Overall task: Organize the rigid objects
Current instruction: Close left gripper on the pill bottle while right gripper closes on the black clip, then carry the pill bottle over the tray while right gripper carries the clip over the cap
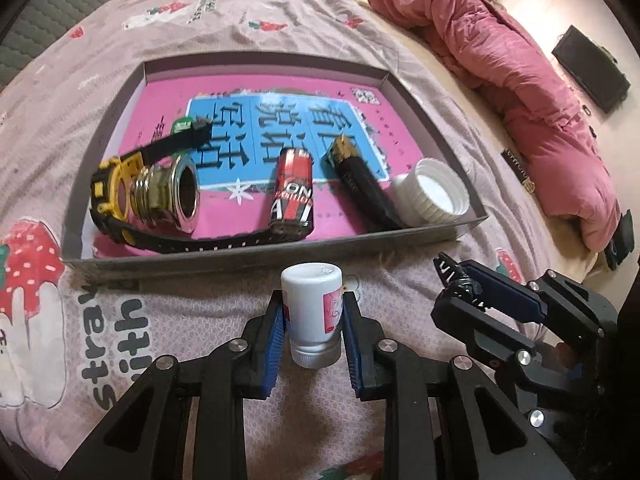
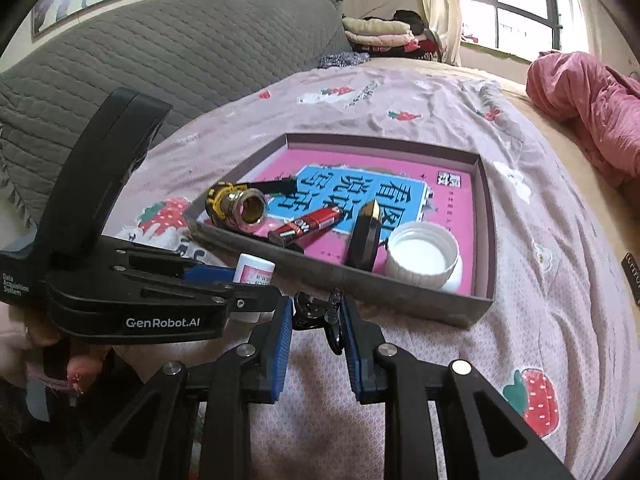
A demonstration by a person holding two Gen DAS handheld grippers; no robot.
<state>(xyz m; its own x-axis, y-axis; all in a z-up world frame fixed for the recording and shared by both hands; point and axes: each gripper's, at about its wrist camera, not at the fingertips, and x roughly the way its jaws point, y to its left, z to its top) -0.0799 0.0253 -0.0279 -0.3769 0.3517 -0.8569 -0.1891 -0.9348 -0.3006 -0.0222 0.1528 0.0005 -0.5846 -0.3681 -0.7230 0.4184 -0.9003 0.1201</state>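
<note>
Left jaws clamp white bottle [image 1: 313,316]; right jaws pinch black clip [image 2: 320,314].

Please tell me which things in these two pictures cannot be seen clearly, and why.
- Small black thing in the right claw: right wrist view, too small and dark to identify.
- White bottle label: left wrist view, the left claw pads cover it.
- Watch face: both views, the brass fitting hides it.

"genrobot.ai" and "data acquisition system" on the left gripper [image 2: 256,276]; "on" on the battery [image 1: 292,196].

Pink quilt [image 1: 520,92] beside grey sofa cover [image 2: 180,64].
</note>
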